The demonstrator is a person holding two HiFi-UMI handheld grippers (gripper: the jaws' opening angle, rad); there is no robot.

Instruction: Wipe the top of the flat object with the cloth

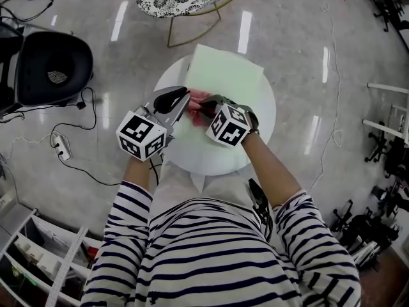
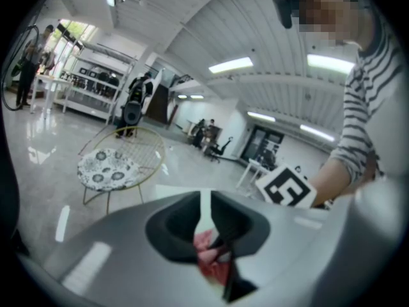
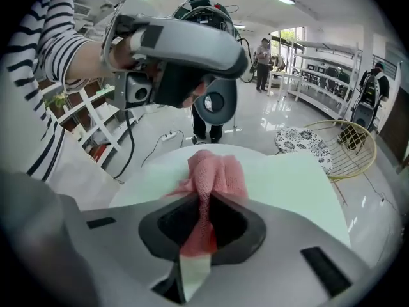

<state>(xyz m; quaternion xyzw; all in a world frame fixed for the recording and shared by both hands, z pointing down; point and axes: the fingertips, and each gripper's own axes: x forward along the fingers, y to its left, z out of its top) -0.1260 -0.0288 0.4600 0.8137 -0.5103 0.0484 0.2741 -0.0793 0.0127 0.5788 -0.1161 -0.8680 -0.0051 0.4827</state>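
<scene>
1. The cloth (image 3: 214,174) is grasped from both sides: the left gripper (image 2: 208,226) has its jaws clenched on one end, and the right gripper (image 3: 206,216) has its jaws clenched on the other.
2. The cloth is held bunched between them at the near left edge of the pale green board (image 1: 225,74), which lies on the round surface (image 1: 263,132). Whether it presses on the board cannot be told.
3. No wiped streak is seen, so wiping is judged barely begun at most. Nearly the whole top is left to be covered.
</scene>
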